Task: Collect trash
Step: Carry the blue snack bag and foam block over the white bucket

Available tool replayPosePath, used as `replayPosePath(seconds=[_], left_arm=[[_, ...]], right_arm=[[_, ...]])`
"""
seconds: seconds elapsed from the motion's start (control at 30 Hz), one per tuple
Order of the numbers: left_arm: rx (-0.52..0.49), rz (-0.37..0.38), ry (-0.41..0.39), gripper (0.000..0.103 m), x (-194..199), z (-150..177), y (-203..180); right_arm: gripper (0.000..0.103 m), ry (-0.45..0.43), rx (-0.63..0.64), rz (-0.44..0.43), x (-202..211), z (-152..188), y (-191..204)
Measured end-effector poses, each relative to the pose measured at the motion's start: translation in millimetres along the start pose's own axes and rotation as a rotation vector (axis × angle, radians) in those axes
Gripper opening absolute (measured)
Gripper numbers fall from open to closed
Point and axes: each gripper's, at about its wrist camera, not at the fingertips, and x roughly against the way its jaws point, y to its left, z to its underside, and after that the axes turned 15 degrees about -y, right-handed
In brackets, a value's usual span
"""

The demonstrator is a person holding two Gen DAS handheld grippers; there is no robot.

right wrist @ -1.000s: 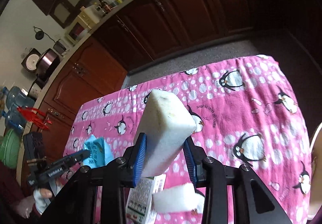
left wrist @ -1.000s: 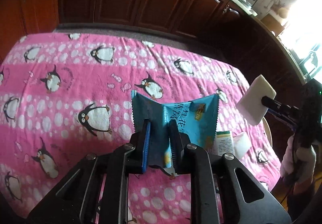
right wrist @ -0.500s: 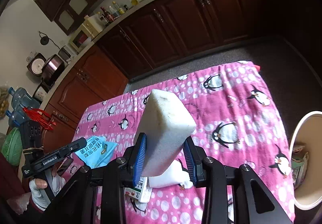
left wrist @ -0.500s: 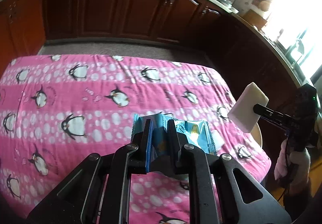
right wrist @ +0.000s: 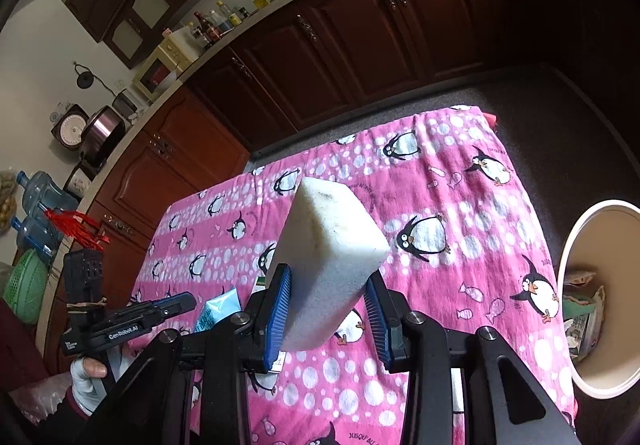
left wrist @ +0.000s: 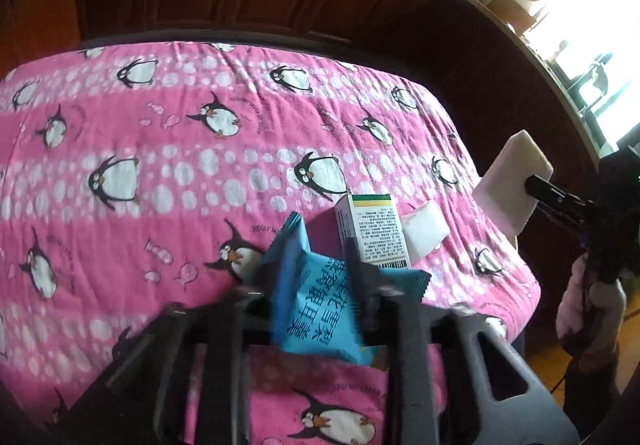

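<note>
A blue snack wrapper (left wrist: 320, 317) lies loosely between the fingers of my left gripper (left wrist: 320, 257), whose jaws are opening; the pads no longer pinch it. Just beyond stand a small white carton (left wrist: 374, 229) and a small white foam piece (left wrist: 426, 231) on the pink penguin cloth (left wrist: 160, 165). My right gripper (right wrist: 326, 279) is shut on a large white sponge block (right wrist: 332, 245), held in the air over the table's right side. The left wrist view shows that sponge (left wrist: 510, 185) at far right. In the right wrist view, the left gripper (right wrist: 188, 301) and wrapper (right wrist: 218, 311) sit at lower left.
A white bin (right wrist: 612, 245) holding some trash (right wrist: 580, 305) stands on the floor off the table's right edge. Dark wooden cabinets (right wrist: 360, 45) run behind the table. A gloved hand (right wrist: 86, 369) holds the left gripper. Water jugs (right wrist: 40, 197) stand at far left.
The left jaws have spread and the blue wrapper has gone slack between them, near the carton. The right gripper has carried the sponge rightward, bringing the bin further into view.
</note>
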Motion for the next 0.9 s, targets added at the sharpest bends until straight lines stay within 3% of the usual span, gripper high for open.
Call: replayPosePath(seconds=[0.03, 0.07, 0.23, 0.33, 0.4, 0.43, 0.53, 0.9], left_arm=[[0.008, 0.014, 0.005, 0.054, 2, 1, 1], [0.017, 0.03, 0.012, 0.064, 4, 2, 3], [-0.019, 0.01, 0.061, 0.075, -6, 17, 2], [-0.082, -0.032, 0.144, 0.075, -30, 33, -4], [-0.103, -0.054, 0.127, 0.075, -35, 36, -6], [-0.095, -0.047, 0.128, 0.072, -37, 35, -5], [-0.109, -0.047, 0.154, 0.013, -39, 35, -4], [-0.152, -0.004, 0.095, 0.011, -10, 27, -13]], right_arm=[[0.035, 0.001, -0.003, -0.003, 0, 1, 0], [0.035, 0.003, -0.006, -0.005, -1, 2, 0], [0.035, 0.019, -0.004, -0.007, -4, 6, 3], [0.035, 0.029, -0.006, -0.006, -5, 8, 3], [0.035, 0.033, -0.002, -0.005, -5, 9, 4], [0.035, 0.033, 0.001, -0.003, -5, 9, 5], [0.035, 0.026, 0.006, 0.0, -2, 7, 5], [0.035, 0.004, 0.0, 0.002, 11, 4, -1]])
